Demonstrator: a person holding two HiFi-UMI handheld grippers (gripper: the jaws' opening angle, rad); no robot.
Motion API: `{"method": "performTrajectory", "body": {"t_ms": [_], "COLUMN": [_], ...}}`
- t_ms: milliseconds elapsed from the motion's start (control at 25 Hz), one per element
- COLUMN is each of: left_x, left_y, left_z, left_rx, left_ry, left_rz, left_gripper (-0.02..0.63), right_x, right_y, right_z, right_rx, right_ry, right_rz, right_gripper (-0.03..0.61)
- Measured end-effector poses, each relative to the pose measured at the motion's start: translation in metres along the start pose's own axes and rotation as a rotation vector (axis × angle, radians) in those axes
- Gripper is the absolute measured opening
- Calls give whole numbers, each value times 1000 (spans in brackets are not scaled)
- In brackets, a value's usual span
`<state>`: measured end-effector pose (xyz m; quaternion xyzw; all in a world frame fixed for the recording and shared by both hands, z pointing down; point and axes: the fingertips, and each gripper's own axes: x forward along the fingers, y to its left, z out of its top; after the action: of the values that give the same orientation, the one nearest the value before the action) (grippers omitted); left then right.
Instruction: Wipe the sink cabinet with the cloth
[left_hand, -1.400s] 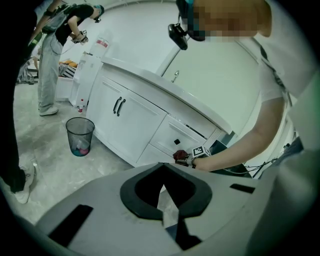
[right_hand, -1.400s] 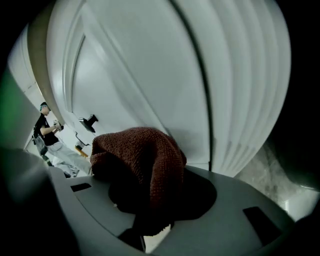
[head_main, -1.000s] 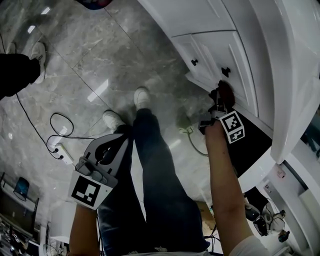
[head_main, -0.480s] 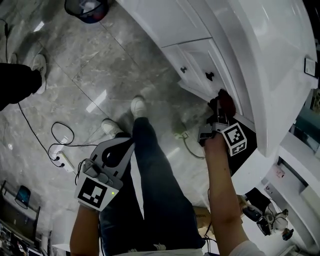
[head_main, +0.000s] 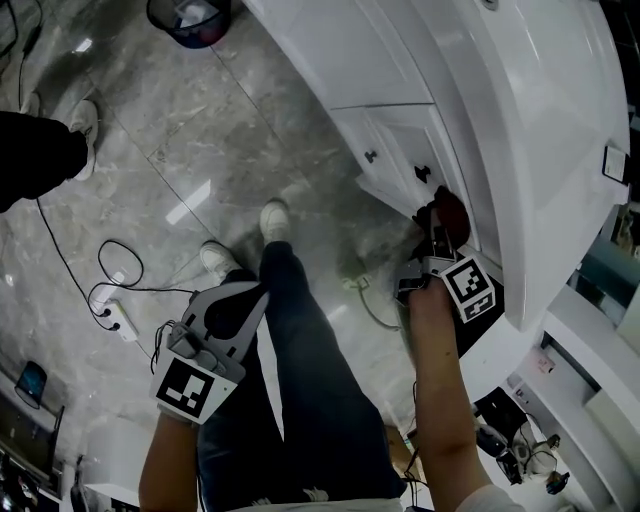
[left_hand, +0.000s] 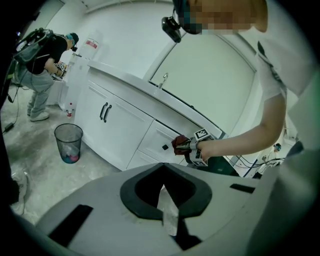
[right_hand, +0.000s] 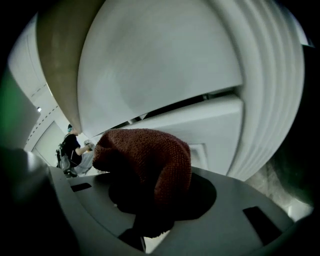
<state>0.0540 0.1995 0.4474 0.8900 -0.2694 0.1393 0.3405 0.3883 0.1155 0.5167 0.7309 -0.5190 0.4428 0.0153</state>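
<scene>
The cloth (head_main: 449, 211) is a dark red, coarsely knitted piece, bunched into a rounded lump, and it is pressed against the white front of the sink cabinet (head_main: 395, 75), just right of a small black knob (head_main: 421, 173) on a panelled door. In the right gripper view the cloth (right_hand: 150, 160) fills the middle of the frame, its knit clearly visible, with the cabinet's smooth panel and moulded edge right behind it. On the grey marble floor (head_main: 150, 110) a mesh wastebasket (head_main: 188, 14) stands near the cabinet's far end, and a power strip (head_main: 112, 312) with a looping black cable lies to the left, well apart from the work. Another person (left_hand: 42, 60) bends at the far end of the cabinet. The wearer's own legs and white shoes (head_main: 273, 216) stand in front of the cabinet, and the right forearm hides part of its lower front. The right hand-held gripper (head_main: 440, 228) is clamped on the cloth, which drapes over and hides its jaw tips. The left hand-held gripper (head_main: 255, 292) hangs low beside the left leg, away from the cabinet, jaws together with nothing between them.
</scene>
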Motion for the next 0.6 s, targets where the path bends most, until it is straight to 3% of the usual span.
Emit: {"method": "performTrajectory", "body": {"t_ms": [600], "left_x": [-11], "left_y": [37], "left_z": [7], "left_rx": [-73], "left_ry": [-60], "left_rz": [104], "left_gripper": [11], "right_x": [57], "right_y": [98], "right_z": [-2], "right_rx": [-6], "right_ry": [90], "right_rz": [129], "right_gripper": [117]}}
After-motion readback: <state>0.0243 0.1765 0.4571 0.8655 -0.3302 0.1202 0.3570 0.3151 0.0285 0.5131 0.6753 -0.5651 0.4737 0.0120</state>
